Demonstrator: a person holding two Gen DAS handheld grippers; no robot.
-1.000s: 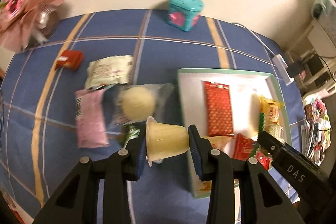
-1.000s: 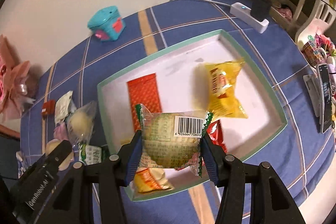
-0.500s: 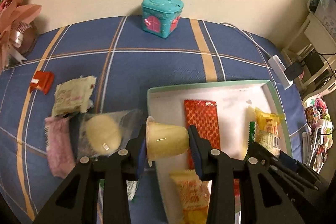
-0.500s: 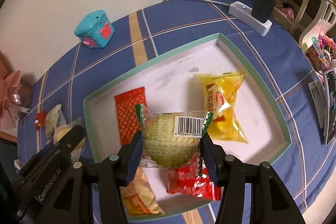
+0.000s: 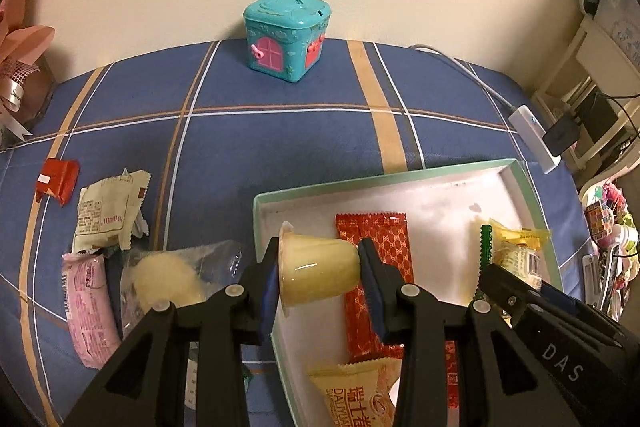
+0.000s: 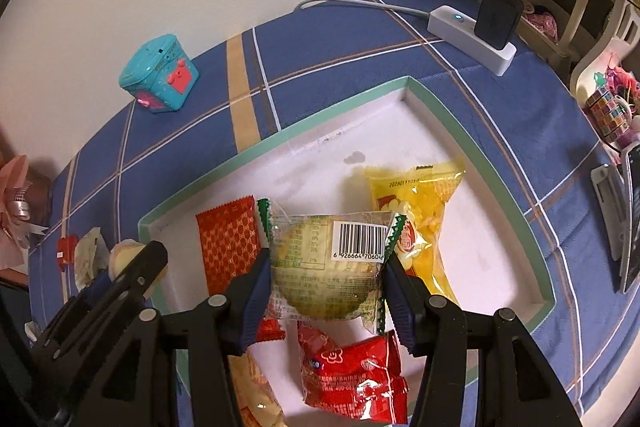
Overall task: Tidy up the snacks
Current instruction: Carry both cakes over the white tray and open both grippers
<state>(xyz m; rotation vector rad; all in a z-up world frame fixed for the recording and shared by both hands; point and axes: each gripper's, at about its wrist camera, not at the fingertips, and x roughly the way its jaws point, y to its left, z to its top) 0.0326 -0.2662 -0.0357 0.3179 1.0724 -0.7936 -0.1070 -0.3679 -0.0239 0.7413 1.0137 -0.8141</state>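
Note:
My left gripper (image 5: 319, 273) is shut on a yellow jelly cup (image 5: 316, 269), held on its side above the left end of the green-rimmed white tray (image 5: 376, 180). My right gripper (image 6: 326, 283) is shut on a clear-wrapped round cake with a barcode (image 6: 326, 267), held above the tray's (image 6: 440, 119) middle. In the tray lie an orange-red flat packet (image 6: 228, 243), a yellow bag (image 6: 416, 219), a red packet (image 6: 352, 375) and a yellow-orange packet (image 5: 356, 395).
Left of the tray on the blue plaid cloth lie a clear-bagged bun (image 5: 168, 281), a pink packet (image 5: 86, 307), a cream packet (image 5: 106, 213) and a small red packet (image 5: 56, 181). A teal toy house (image 5: 286, 37) stands at the back. A power strip (image 6: 472, 39) lies at the right.
Both grippers have moved right and forward over the tray with their snacks still held. The jelly cup went from beside the tray's left rim to above its inside.

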